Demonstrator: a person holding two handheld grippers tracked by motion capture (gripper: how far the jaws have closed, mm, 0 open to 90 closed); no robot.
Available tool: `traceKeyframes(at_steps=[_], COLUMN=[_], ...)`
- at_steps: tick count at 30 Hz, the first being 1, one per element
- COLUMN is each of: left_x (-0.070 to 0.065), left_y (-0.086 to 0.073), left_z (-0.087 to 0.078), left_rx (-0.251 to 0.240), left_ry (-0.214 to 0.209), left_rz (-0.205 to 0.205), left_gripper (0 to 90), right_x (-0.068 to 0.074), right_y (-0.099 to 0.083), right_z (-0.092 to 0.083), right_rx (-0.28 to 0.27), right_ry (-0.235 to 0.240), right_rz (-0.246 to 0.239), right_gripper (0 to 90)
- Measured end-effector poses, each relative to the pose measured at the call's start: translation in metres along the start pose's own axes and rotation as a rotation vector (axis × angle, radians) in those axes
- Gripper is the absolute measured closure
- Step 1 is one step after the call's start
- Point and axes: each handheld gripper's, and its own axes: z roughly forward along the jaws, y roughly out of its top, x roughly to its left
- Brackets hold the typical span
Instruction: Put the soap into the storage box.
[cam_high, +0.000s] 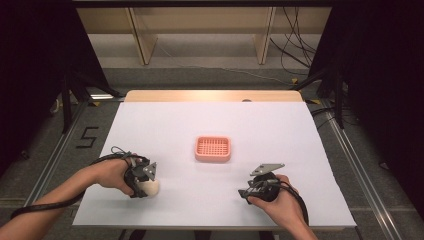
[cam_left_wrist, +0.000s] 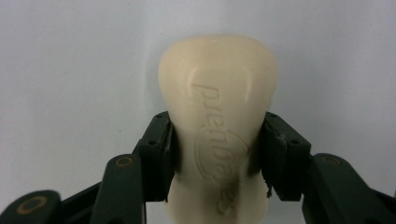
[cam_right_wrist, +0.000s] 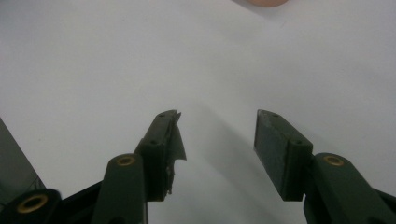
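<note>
A cream bar of soap (cam_high: 151, 188) lies on the white table sheet at the near left, and my left gripper (cam_high: 145, 185) is shut on it. In the left gripper view both black pads press the soap bar (cam_left_wrist: 217, 84) on its two sides, lettering facing the camera, with my left gripper (cam_left_wrist: 217, 128) around its lower half. A pink slotted soap dish (cam_high: 212, 158) sits at the table's middle, with nothing in it. My right gripper (cam_high: 244, 194) rests at the near right, open; in its own view the right gripper (cam_right_wrist: 217, 116) has only bare sheet between its jaws.
The white sheet (cam_high: 280, 125) covers the table, with a wooden strip (cam_high: 210, 96) along the far edge. A pink edge of the soap dish (cam_right_wrist: 266, 2) shows at the top of the right gripper view. Cables and black stands flank the table on the floor.
</note>
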Motion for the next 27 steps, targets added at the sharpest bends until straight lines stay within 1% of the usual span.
traceKeyframes(at_steps=[1, 2, 6, 10, 11, 14, 17, 21, 22, 23, 24, 25, 26, 27], left_x=[0.0, -0.001, -0.002, -0.003, -0.003, -0.003, -0.003, -0.003, -0.003, -0.003, -0.002, -0.002, -0.002, -0.002], left_y=[-0.001, -0.002, -0.003, -0.005, -0.005, -0.005, -0.006, -0.006, -0.006, -0.006, -0.006, -0.005, -0.005, -0.004], left_z=[0.0, 0.0, -0.001, -0.002, -0.002, -0.003, -0.003, -0.005, -0.007, -0.008, -0.009, -0.01, -0.01, -0.011], left_rx=[-0.007, -0.012, -0.02, -0.029, -0.033, -0.048, -0.06, -0.059, -0.065, -0.069, -0.076, -0.078, -0.082, -0.082], left_ry=[0.002, -0.004, 0.011, 0.014, 0.016, 0.013, 0.02, 0.022, 0.024, 0.029, 0.032, 0.036, 0.039, 0.044], left_rz=[-0.007, -0.019, -0.019, -0.035, -0.04, -0.058, -0.061, -0.061, -0.072, -0.076, -0.084, -0.083, -0.086, -0.084], left_gripper=[49.6, 49.6, 49.7, 49.7, 49.7, 49.8, 49.8, 49.8, 49.8, 49.8, 49.8, 49.8, 49.8, 49.8], right_x=[-0.001, -0.001, -0.001, -0.001, 0.0, -0.001, -0.001, -0.001, -0.001, -0.001, -0.001, -0.001, -0.001, 0.0], right_y=[0.0, -0.001, 0.0, 0.0, 0.0, 0.0, 0.0, 0.0, 0.0, 0.0, 0.0, 0.0, 0.0, 0.0], right_z=[0.001, 0.001, 0.001, 0.002, 0.001, 0.0, 0.0, 0.0, 0.0, 0.002, 0.002, 0.002, 0.001, 0.001], right_rx=[-0.006, -0.006, -0.008, -0.007, -0.003, -0.005, -0.006, -0.007, -0.008, -0.026, -0.025, -0.022, -0.008, -0.007], right_ry=[-0.005, -0.004, -0.004, -0.004, 0.0, 0.0, 0.0, 0.002, 0.001, 0.0, -0.001, 0.0, 0.001, 0.002], right_rz=[-0.016, -0.017, -0.019, -0.014, 0.003, 0.001, 0.001, 0.003, 0.002, -0.005, -0.003, 0.005, 0.004, 0.006], right_gripper=[50.2, 50.2, 50.1, 50.1, 50.1, 50.1, 50.1, 50.1, 50.0, 50.0, 49.9, 49.9, 49.9, 49.8])
